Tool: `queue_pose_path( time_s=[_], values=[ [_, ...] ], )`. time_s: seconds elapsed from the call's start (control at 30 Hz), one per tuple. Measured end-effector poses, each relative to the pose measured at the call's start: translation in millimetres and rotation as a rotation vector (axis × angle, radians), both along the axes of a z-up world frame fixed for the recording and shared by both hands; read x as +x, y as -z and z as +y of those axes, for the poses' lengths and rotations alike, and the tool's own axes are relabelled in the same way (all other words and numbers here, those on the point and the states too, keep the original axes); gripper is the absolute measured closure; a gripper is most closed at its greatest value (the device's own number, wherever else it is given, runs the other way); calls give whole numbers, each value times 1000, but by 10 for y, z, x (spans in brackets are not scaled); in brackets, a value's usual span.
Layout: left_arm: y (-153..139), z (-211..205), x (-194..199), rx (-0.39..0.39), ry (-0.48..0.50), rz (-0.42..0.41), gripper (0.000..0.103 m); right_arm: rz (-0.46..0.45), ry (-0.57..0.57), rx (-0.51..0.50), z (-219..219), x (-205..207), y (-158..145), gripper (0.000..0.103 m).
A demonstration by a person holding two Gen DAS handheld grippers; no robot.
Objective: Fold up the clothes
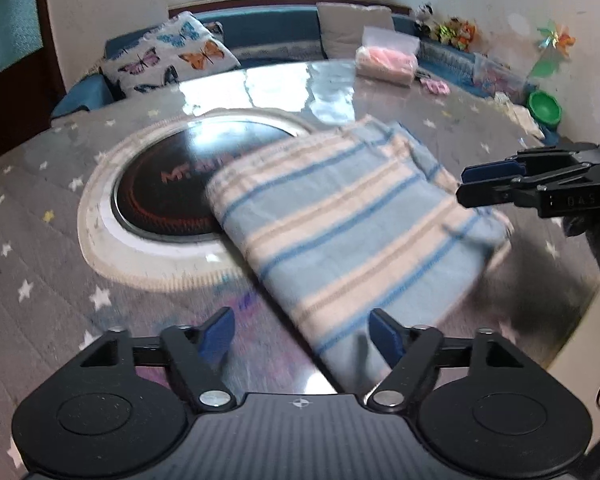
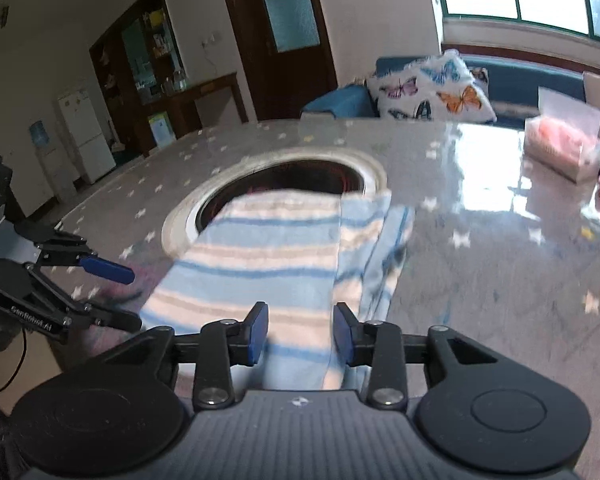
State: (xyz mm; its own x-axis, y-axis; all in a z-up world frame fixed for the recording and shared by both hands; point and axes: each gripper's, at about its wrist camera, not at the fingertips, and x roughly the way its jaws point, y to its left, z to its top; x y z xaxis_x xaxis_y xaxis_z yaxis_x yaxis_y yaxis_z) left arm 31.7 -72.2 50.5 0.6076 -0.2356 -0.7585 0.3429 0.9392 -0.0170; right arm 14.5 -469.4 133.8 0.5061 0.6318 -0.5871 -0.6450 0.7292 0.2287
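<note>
Striped blue-and-cream garment point(image 1: 340, 216) folded into a compact rectangle — most of the folding looks done.
Lying on the counter point(image 2: 480, 264), far end over the round cooktop point(image 1: 168, 196); left gripper point(image 1: 302, 340) jaws spread, right gripper point(image 2: 301, 334) jaws apart astride the near edge, not pinching — perhaps one fold or tidying left.

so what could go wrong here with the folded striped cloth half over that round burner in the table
1. The striped cloth overlaps the round burner; if that is warm, the fabric could scorch.
2. The left gripper and the right gripper both stand open, so nothing pins the loose layers at the cloth's right edge, which could slip apart.
3. The table looks glossy, so the cloth may slide.
</note>
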Motion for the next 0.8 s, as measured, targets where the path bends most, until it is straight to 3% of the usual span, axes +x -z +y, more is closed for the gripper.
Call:
queue_pose_path(
  time_s=[0.03, 0.13, 0.3, 0.43, 0.8],
  values=[
    [-15, -2, 28, -2, -11, -11, 18, -2, 6, 11, 22, 43, -2, 51],
    [-43, 10, 118, -8, -42, -35, 9, -11, 22, 33, 89, 166, 10, 51],
    [-28, 56, 260, -13, -103, -49, 3, 20, 19, 72, 165, 326, 89, 48],
    [37, 111, 318, -5, -131, -41, 3, 90, 47, 72, 137, 439, 264, 48],
    [6, 201, 518, -23, -187, -70, 0, 54, 55, 87, 176, 591, 157, 46]
  ],
)
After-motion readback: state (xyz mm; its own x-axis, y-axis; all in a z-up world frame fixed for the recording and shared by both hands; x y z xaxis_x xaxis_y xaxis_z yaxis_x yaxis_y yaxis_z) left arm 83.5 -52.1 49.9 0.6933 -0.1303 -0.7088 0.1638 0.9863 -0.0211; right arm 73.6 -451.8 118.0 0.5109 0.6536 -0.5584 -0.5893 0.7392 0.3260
